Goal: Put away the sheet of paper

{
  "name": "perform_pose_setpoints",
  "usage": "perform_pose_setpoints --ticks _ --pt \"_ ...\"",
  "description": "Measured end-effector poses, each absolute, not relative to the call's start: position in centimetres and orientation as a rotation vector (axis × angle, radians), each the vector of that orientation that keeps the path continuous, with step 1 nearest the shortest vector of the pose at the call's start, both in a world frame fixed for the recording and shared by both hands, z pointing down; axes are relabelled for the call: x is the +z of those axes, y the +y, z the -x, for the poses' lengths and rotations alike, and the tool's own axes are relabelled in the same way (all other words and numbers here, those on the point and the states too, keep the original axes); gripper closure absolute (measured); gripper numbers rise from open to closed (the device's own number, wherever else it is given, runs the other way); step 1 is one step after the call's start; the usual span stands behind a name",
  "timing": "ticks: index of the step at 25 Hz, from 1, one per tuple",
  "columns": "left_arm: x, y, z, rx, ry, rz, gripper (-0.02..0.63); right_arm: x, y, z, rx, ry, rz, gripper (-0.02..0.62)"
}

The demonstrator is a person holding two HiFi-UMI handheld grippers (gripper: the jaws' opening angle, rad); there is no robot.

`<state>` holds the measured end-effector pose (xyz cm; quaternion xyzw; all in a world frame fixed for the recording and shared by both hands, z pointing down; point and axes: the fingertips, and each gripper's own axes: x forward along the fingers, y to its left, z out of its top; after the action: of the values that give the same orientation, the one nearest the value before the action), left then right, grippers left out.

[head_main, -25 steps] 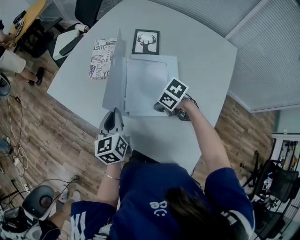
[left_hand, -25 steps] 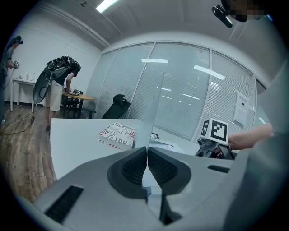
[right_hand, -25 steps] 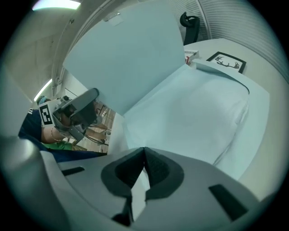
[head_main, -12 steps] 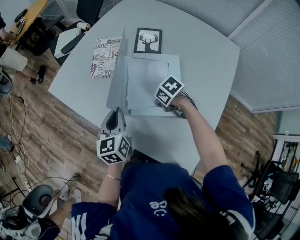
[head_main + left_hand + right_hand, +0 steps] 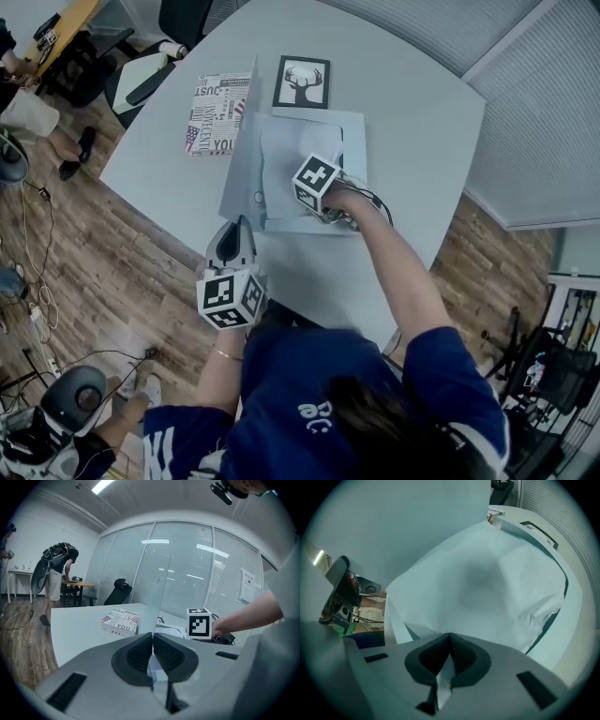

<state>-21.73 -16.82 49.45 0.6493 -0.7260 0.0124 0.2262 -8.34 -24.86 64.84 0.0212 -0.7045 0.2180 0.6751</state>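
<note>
Sheet of paper (image 5: 289,169) lies on the open folder's lower leaf (image 5: 352,139), mid-desk, not flat: the right gripper view shows it bowed upward, with a crumpled fold along its right side. Right gripper (image 5: 450,638) is clenched on the sheet's near edge, a tab of paper showing between the pads, and it points steeply down at the desk (image 5: 412,89). Left gripper (image 5: 153,637) is clamped on the near corner of the folder's cover (image 5: 242,155), holding that translucent leaf up on edge, left of the sheet. Main risk, as I judge it: pushing further with the paper already bowed will set a hard crease or snag the far edge on the folder's rim, because the force enters at a single pinched point. Second risk: the lower leaf is pinned by nothing I can see, so a push could slide the whole folder toward the framed deer picture (image 5: 307,82), just past its far edge. Third: the cover is held by a thin bite at one corner; if it slips it drops onto the right gripper and traps the sheet skewed. Fourth: letting go before the sheet is squared would leave a corner out when the cover closes. The printed book (image 5: 216,112), toward the desk's left corner, stands clear of all this.
</note>
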Motion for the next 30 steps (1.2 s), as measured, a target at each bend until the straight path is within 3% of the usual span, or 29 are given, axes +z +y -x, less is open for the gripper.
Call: perform_pose_setpoints --ticks 14,30 --pt "49.6 -16.9 21.5 0.088 -2.01 -1.809 0.595 57.1 -29.4 10.0 0.723 -2.135 -0.366 0.586" --pt "49.4 -17.2 18.6 0.338 -2.051 -1.943 0.594 46.7 -27.0 1.4 0.857 -2.583 -0.864 0.588"
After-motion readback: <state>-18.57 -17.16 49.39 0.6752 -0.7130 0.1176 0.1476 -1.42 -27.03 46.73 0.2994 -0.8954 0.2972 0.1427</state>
